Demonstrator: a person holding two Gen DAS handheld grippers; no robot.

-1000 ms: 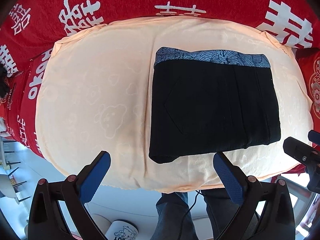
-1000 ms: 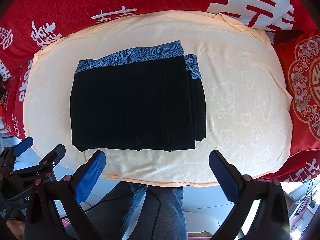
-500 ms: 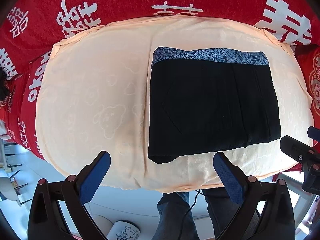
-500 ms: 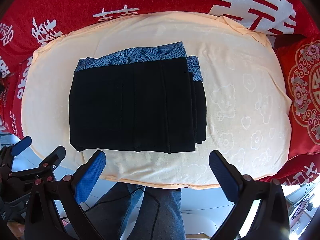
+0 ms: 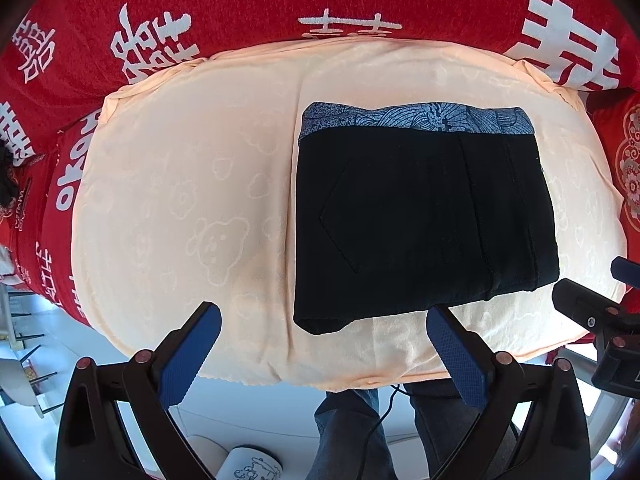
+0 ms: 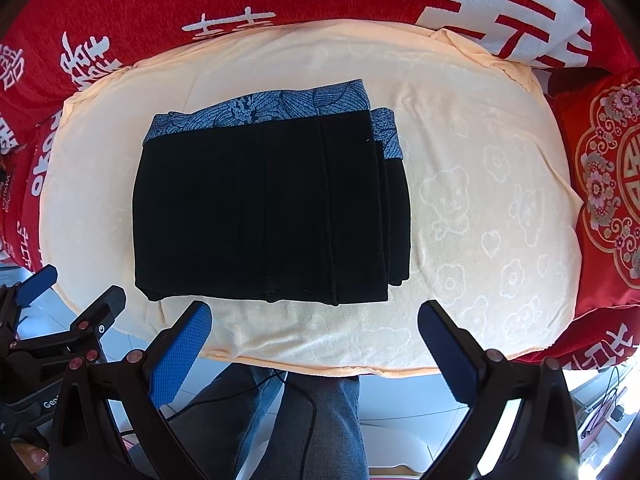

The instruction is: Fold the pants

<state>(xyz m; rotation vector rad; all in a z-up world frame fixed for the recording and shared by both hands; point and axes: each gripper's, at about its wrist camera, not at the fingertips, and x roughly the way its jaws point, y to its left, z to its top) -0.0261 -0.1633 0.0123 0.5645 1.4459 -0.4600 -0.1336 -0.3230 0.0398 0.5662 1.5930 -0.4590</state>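
The left tool [image 5: 320, 344] hangs with its blue pads wide apart, holding nothing, just off the near edge of the bench. The right tool [image 6: 314, 340] matches it: spread wide, empty, clear of the cloth. Beyond them the pants [image 6: 268, 208] lie as a compact black rectangle on the peach blanket [image 6: 480, 208], the blue patterned waistband [image 6: 260, 112] along the far edge, layers stacked at the right side. A red cover [image 5: 280, 12] shows around the blanket. The folding looks finished, or nearly so; any next move would likely be just a light squaring of the offset right-hand layers.
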